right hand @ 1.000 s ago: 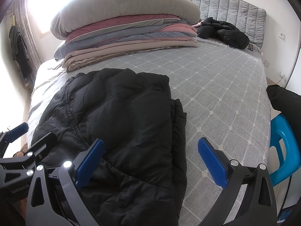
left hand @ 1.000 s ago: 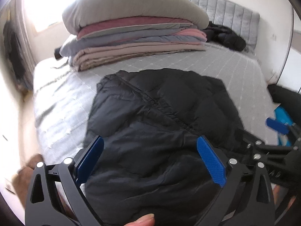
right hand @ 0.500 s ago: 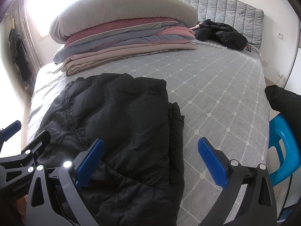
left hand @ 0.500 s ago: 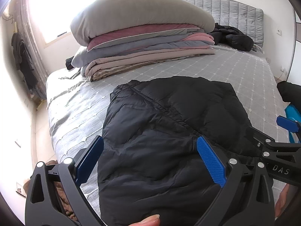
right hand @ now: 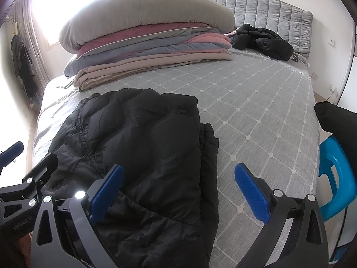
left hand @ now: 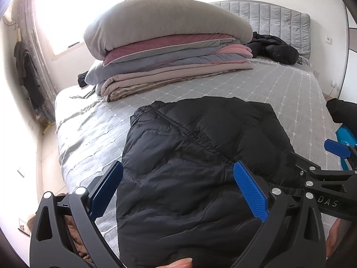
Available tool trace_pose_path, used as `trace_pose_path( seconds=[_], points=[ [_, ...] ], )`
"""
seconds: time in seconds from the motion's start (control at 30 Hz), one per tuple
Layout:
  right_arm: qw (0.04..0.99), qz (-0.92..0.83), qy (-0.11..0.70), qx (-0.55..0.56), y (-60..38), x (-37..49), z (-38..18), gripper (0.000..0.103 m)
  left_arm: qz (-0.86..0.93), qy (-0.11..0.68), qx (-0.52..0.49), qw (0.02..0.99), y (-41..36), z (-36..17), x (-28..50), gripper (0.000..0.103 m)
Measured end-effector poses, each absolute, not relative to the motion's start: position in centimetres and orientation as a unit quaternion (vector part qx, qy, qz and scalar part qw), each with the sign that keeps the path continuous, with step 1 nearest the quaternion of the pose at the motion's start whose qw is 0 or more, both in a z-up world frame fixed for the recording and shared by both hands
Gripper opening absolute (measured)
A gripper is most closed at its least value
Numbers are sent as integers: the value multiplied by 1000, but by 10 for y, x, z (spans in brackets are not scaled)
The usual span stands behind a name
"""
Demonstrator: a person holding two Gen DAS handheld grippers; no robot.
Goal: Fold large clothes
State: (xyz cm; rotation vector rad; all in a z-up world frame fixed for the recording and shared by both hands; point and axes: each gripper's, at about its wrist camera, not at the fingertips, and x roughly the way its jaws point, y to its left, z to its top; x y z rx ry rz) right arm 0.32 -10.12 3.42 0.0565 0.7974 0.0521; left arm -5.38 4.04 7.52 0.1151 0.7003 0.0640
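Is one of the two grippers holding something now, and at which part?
Nothing is held. The left gripper and the right gripper are both open above the black jacket lying on the bed, with no cloth between the fingers.

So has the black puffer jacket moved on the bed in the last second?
No. The black puffer jacket keeps its place beside the bed's stacked blankets; only the cameras pulled back.

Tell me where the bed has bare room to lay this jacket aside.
Bare quilt lies between the folded black jacket, the blue chair and the second black jacket by the headboard. The far left is crowded by the stacked bedding.
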Motion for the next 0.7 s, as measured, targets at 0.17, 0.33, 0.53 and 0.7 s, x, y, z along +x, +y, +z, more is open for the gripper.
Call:
trace_pose_path(
  seconds=[0.17,0.33,0.53,0.7],
  points=[
    [922,26,386,29,-102,3,35,96,31,336,58,939,38,78,-57,95],
    [922,27,386,28,-101,4,35,96,32,335,61,940,38,78,-57,95],
    [921,25,387,25,-101,4,35,96,27,337,54,940,42,80,-58,95],
    [925,13,378,14,-100,3,36,96,16,339,16,940,52,84,-57,95]
  ],
)
